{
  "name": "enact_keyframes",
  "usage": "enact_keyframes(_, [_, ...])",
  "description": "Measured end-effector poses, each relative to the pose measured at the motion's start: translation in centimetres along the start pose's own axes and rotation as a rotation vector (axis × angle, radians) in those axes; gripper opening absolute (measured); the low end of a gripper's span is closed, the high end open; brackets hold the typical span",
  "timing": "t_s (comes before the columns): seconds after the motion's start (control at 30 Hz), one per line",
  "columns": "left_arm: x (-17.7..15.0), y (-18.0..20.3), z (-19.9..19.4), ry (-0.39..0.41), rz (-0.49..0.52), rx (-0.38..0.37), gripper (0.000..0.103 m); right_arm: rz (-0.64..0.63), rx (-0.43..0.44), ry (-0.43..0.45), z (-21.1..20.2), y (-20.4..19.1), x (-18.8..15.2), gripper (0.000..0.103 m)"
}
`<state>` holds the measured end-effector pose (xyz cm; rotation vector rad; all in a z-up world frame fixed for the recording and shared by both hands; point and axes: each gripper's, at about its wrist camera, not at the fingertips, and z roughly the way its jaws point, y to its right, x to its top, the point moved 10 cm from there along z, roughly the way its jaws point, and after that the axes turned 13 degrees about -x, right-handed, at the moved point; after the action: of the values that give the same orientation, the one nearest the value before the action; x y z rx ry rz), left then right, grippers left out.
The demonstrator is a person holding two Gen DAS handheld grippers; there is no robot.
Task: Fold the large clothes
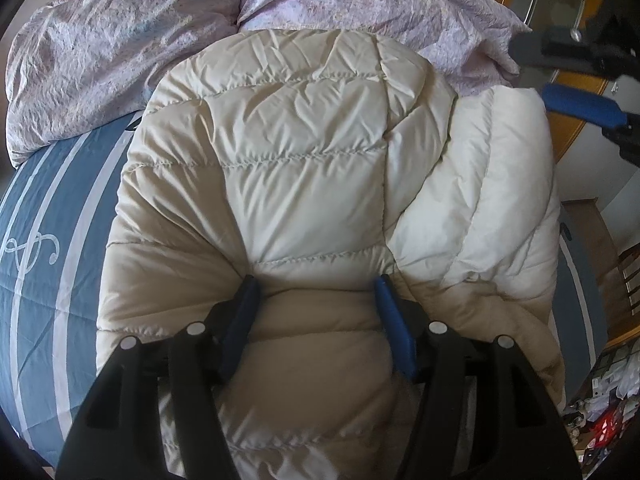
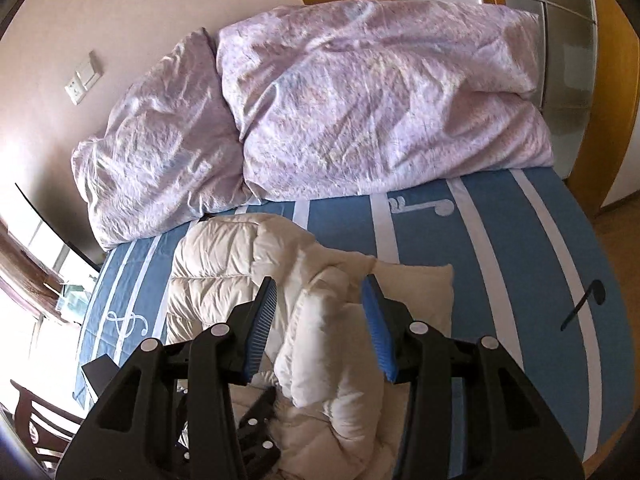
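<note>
On the blue striped bedspread (image 2: 500,240), just below the heaped lilac duvet (image 2: 360,100), the cream puffer jacket (image 1: 300,152) lies partly folded. The left gripper (image 1: 316,292) is clamped on a thick fold of its near edge, while the right gripper (image 2: 320,292) hangs above it with jaws apart, gripping nothing. The slippery, springy padding may puff open again or slide off the bed's near edge if that single pinch slackens.

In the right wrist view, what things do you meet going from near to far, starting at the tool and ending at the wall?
Right tool → cream puffer jacket → blue striped bedsheet → lilac duvet → wall.
</note>
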<state>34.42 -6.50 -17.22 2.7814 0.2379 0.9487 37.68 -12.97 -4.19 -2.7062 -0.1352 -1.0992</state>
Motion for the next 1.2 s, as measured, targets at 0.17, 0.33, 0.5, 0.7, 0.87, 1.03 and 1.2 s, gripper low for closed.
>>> enact_keyframes(0.17, [0.0, 0.3, 0.1, -0.002, 0.003, -0.005, 0.060, -0.039, -0.024, -0.023, 1.0, -0.5, -0.7, 0.046])
enact_keyframes(0.33, [0.0, 0.4, 0.2, -0.006, 0.007, -0.012, 0.060, -0.058, -0.066, -0.059, 2.6, 0.1, -2.0, 0.046])
enact_keyframes(0.5, [0.1, 0.5, 0.2, -0.007, 0.013, -0.019, 0.060, -0.061, -0.106, -0.090, 3.8, 1.1, -2.9, 0.046])
enact_keyframes(0.7, [0.1, 0.6, 0.2, -0.007, 0.014, -0.022, 0.060, -0.048, -0.135, -0.123, 4.9, 2.2, -3.9, 0.038])
enact_keyframes(0.87, [0.1, 0.7, 0.1, -0.005, 0.013, -0.030, 0.060, -0.051, -0.165, -0.139, 5.7, 2.9, -4.4, 0.032])
enact_keyframes(1.03, [0.3, 0.8, -0.1, -0.001, 0.006, -0.047, 0.060, -0.055, -0.190, -0.159, 6.7, 3.6, -5.3, 0.025])
enact_keyframes(1.2, [0.6, 1.1, -0.5, 0.008, 0.001, -0.072, 0.060, -0.050, -0.217, -0.181, 7.7, 4.6, -6.1, 0.023])
